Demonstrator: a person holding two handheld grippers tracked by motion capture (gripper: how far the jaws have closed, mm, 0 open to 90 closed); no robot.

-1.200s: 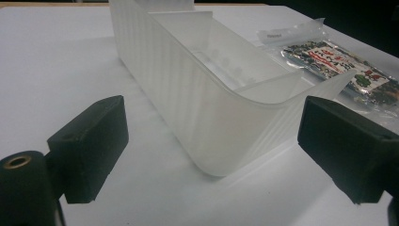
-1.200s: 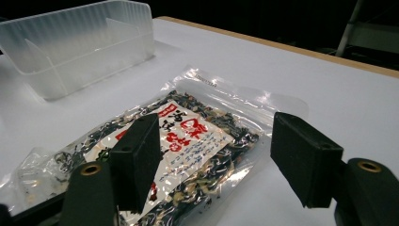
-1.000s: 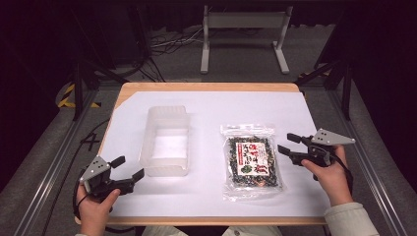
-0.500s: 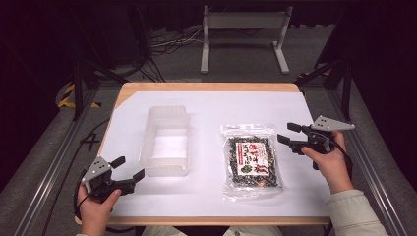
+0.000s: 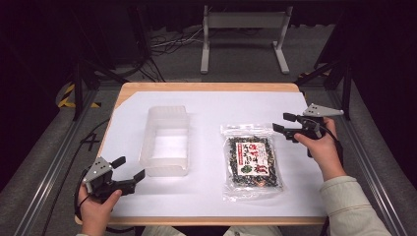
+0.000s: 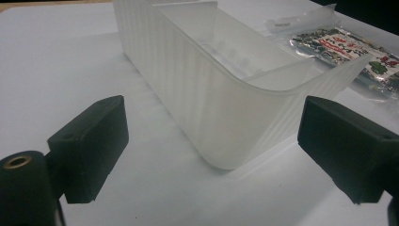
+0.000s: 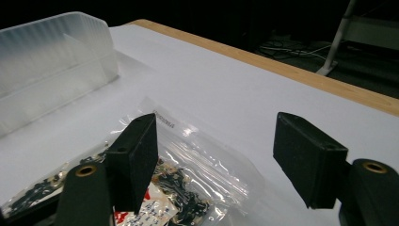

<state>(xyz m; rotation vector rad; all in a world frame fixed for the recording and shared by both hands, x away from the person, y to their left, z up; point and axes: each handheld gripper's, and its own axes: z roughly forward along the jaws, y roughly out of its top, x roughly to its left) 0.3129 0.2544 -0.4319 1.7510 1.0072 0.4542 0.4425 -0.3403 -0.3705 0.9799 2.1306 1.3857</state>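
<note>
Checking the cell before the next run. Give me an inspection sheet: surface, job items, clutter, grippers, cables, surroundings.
Surface: white sheet over a wooden table, clean.
Job's things: translucent plastic bin, upright and empty, left of centre; clear sealed bag of dark contents with a red label, flat, to the bin's right, apart from it.
Clutter: nothing seen.
Grippers: left gripper open, near the bin's near end, not touching; right gripper open, jaws just been opening, by the bag's far right corner, nothing between them.
Cables: black cable loops from the left gripper; loose cables on the floor beyond the table.
Surroundings: grey metal stand behind, yellow-black tape on the floor at left.
</note>
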